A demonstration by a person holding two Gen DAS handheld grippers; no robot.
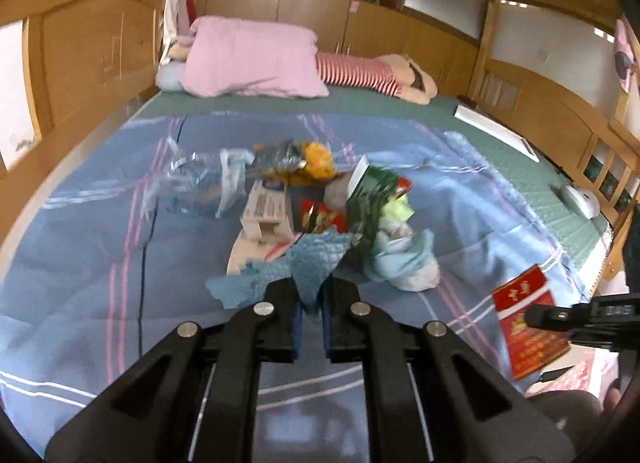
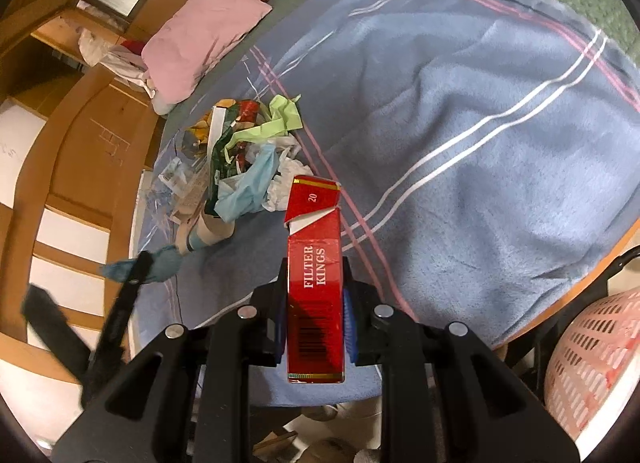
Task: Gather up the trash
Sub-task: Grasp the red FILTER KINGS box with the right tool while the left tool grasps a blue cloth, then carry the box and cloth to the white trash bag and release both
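Fuzzy blanket (image 1: 80,263); left tongs (image 1: 311,295) pinch quilted cloth (image 1: 308,263)

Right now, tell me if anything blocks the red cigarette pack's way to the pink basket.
Nothing visible does. The right hand-held gripper holds the red cigarette pack above the blue blanket; the pink basket sits beyond the bed's edge, lower right, with open space between.

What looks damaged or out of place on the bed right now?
The red cigarette pack in the right tongs has its lid torn and bent. Mixed trash lies heaped mid-blanket, odd for a bed.
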